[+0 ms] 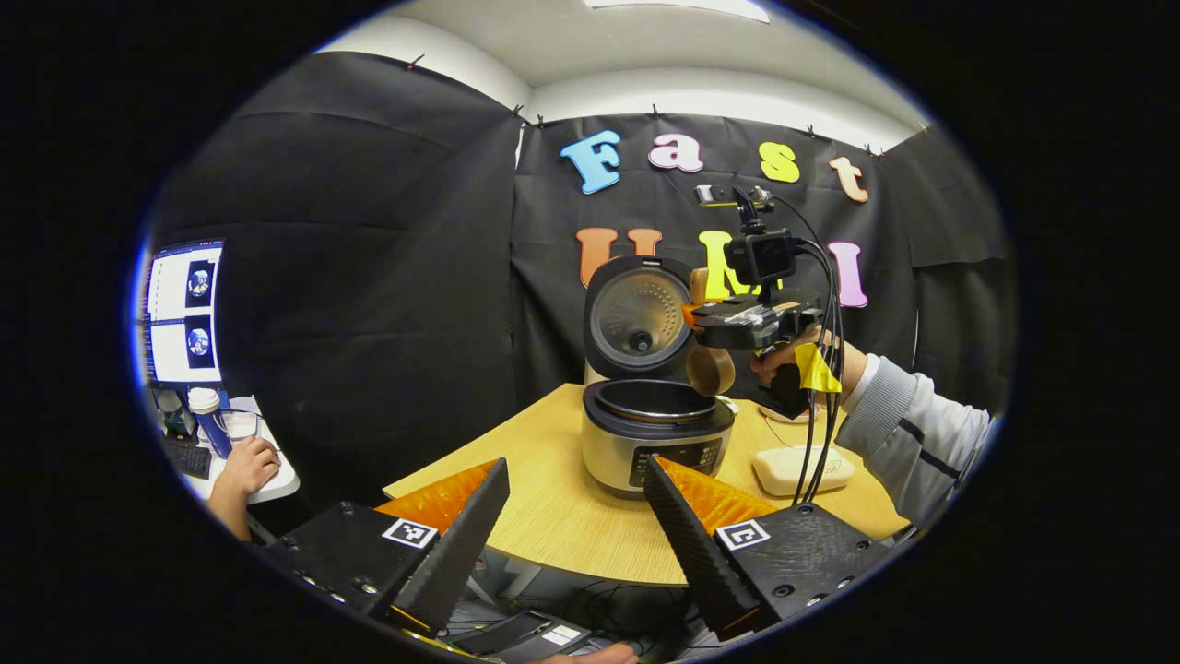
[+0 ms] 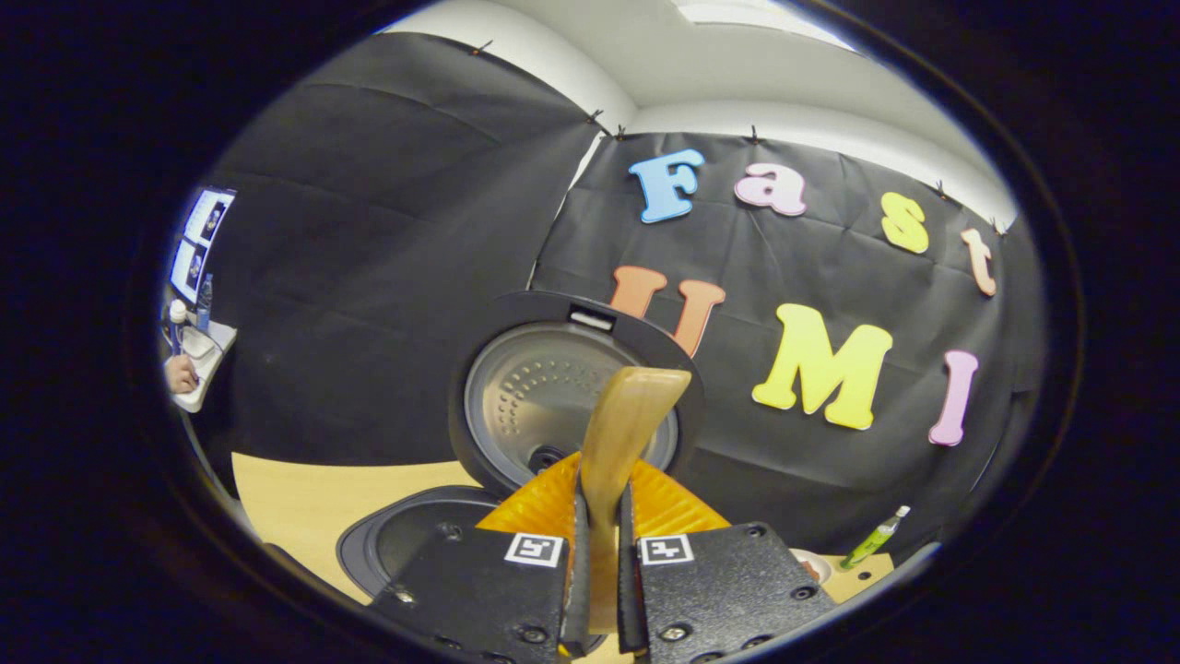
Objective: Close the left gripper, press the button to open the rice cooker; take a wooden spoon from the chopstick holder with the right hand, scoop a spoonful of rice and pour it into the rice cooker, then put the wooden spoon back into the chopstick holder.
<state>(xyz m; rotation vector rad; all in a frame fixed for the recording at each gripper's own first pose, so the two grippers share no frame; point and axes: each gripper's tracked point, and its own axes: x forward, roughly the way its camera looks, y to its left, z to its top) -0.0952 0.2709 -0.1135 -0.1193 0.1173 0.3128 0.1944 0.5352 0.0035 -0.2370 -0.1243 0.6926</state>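
Jaws: we see the right gripper point(image 2: 599, 563) clamped on the spoon point(image 2: 619, 441) handle, both fingers pressing it; the left gripper point(image 1: 572, 526) is spread wide, holding nothing.
Spoon: raised beside the cooker point(image 1: 651, 433), its bowl end near the pot rim (contents we cannot tell).
Cooker: lid point(image 1: 638, 318) up, standing on the table point(image 1: 553, 516).
Hand point(image 1: 784, 360): holds the right gripper, sleeve point(image 1: 913, 433) behind it.
Pad point(image 1: 800, 468): lies right of the cooker.

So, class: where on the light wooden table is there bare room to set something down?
Bare wood lies on the light wooden table left of and in front of the open silver rice cooker. It is crowded right of the cooker, around the cream oval block and hanging black cables.
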